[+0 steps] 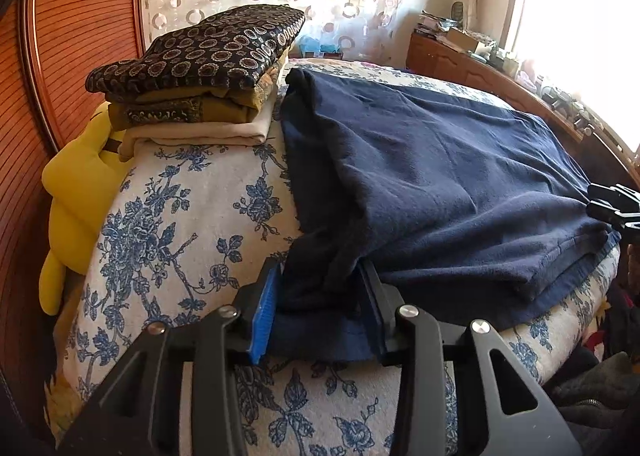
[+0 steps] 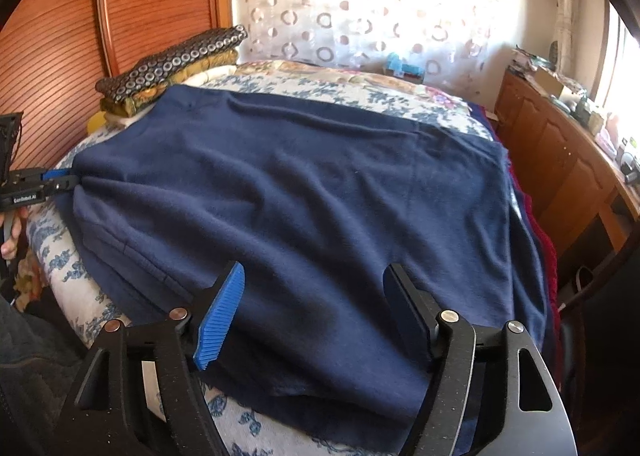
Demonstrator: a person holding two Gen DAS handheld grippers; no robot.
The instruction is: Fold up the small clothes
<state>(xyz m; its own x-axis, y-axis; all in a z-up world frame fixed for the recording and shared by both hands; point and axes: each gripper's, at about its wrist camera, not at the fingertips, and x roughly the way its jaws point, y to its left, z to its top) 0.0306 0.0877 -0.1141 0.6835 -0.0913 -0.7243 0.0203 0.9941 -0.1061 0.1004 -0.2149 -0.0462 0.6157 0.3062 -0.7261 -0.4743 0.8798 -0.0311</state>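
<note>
Here the left gripper [image 1: 320,308] is seen with a bunched fold of the navy garment [image 1: 440,183] between its jaws, though whether the pads press it cannot be told, while the right gripper [image 2: 316,308] is held wide above the cloth, gripping nothing. The garment is spread over the floral bedspread [image 1: 172,223], one hem already doubled. Beside it a stack of folded clothes [image 1: 192,67] is finished; further folds are judged outstanding.

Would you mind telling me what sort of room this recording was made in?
Most likely a bedroom at home. The navy garment lies spread on a bed with a blue-flowered cover, folded clothes are stacked near the wooden headboard, and a patterned curtain hangs behind the bed.
</note>
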